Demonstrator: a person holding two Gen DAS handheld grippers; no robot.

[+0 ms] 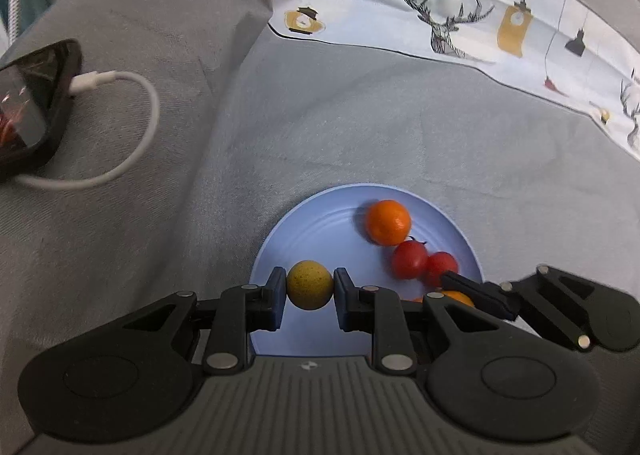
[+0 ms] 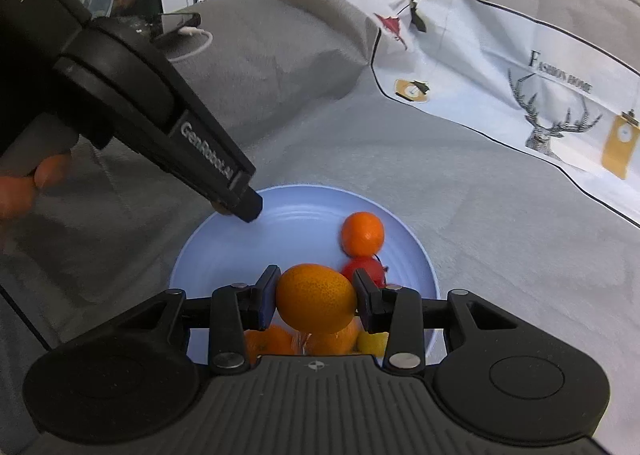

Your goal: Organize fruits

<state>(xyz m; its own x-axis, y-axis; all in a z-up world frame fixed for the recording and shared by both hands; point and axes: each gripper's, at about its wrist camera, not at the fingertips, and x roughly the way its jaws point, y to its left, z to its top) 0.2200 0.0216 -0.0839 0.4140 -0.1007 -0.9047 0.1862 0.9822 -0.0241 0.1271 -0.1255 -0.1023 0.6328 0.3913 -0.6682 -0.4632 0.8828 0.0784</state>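
Two grippers are hovering over the same blue plate [image 1: 304, 215], which is sitting on grey fabric [image 1: 360, 127]. Left gripper [image 1: 309, 291] is pinching a small speckled yellow fruit [image 1: 309, 285] between its pads, jaws nearly closed, pads pressing on both sides of it, above the near-left part of the plate. Right gripper [image 2: 315, 297] is clamping a bigger orange citrus fruit [image 2: 316, 298], jaws a bit wider apart, pads touching it left and right, above the near part of the plate.

Already lying in the plate: one small mandarin [image 1: 388, 221] toward the far right, two red tomatoes [image 1: 424, 265] touching each other just in front of it. In the right wrist view, more orange fruit [image 2: 268, 341] and a small yellow one [image 2: 372, 341] are showing under the held citrus at the near rim; cannot tell how many.

Off to the left on the raised grey cushion, a phone [image 1: 32, 103] is lying with a white cable [image 1: 120, 135] plugged in, well apart from the plate. Printed white cloth [image 1: 480, 15] with deer and lamp motifs is lying beyond the plate.

Fingertips [image 2: 48, 175] of the person's hand are showing on the left gripper's handle.
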